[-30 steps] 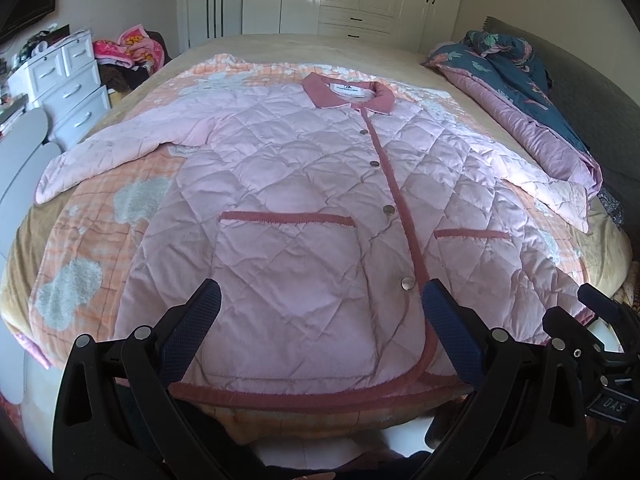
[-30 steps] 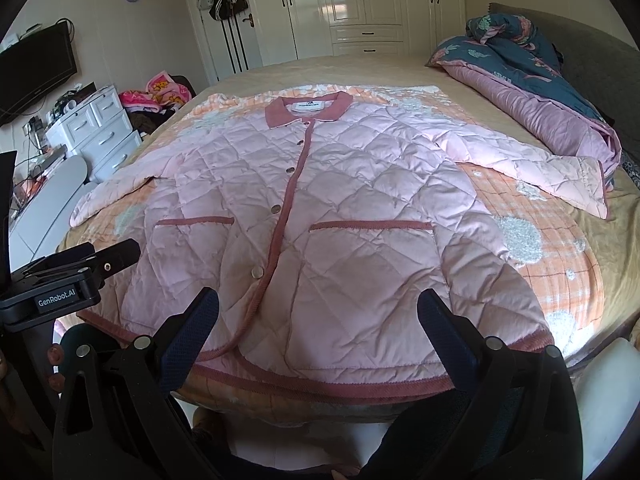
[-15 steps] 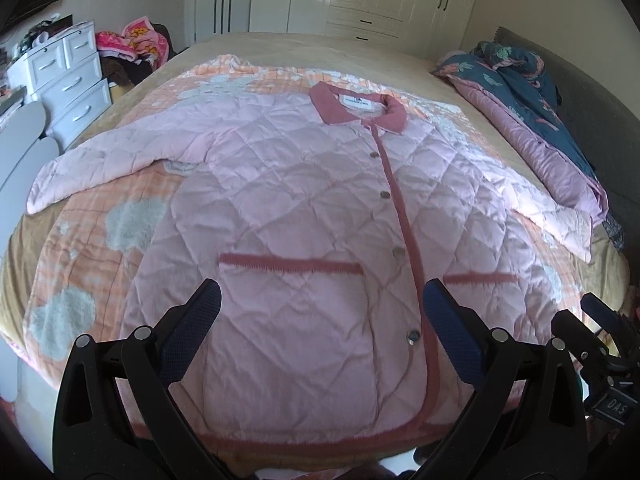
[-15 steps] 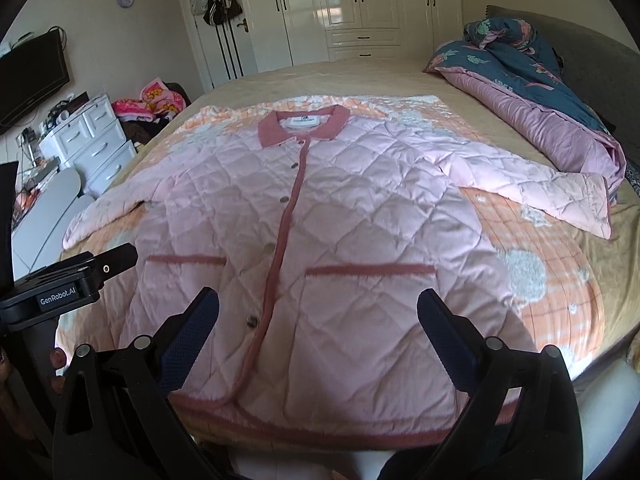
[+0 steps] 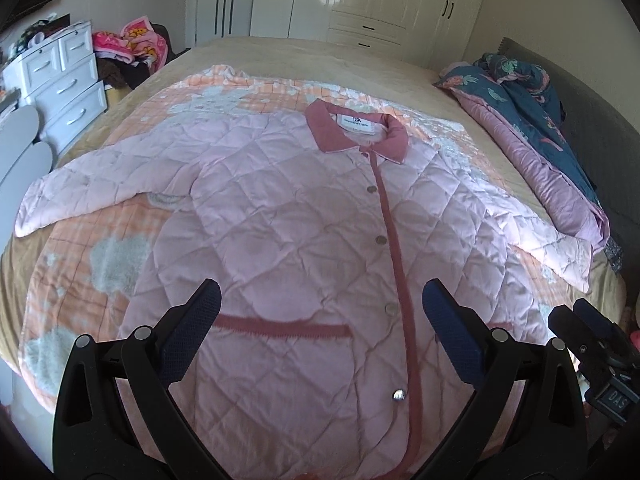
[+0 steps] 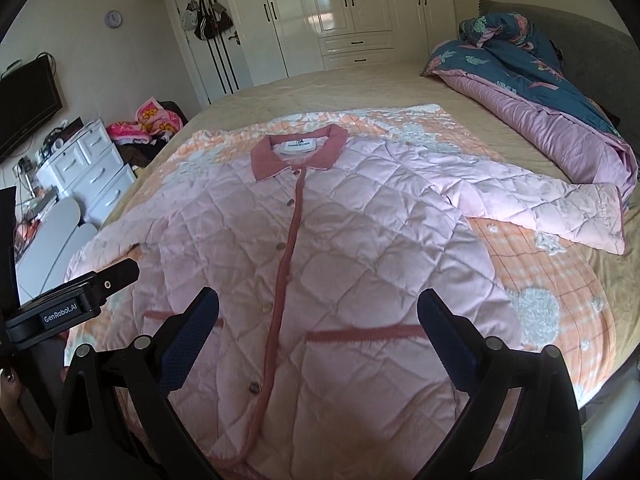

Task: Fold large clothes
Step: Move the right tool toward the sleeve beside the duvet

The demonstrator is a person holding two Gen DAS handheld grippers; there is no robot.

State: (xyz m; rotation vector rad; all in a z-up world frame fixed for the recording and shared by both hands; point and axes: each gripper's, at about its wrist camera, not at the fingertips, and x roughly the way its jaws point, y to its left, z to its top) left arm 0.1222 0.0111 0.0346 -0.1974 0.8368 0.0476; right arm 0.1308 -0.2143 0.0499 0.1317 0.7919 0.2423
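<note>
Jacket beneath wide-open hand-held grippers

Jacket flat on blanket on bed; duvet right; drawers left.

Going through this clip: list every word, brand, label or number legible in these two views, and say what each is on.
"GenRobot.AI": on the left gripper's black body, seen in the right wrist view.
"DAS": on the right gripper's body in the left wrist view; possibly cut off.
Neck label on the pink quilted jacket: printed, too small to read.
Wall clock: numerals unreadable.
</note>
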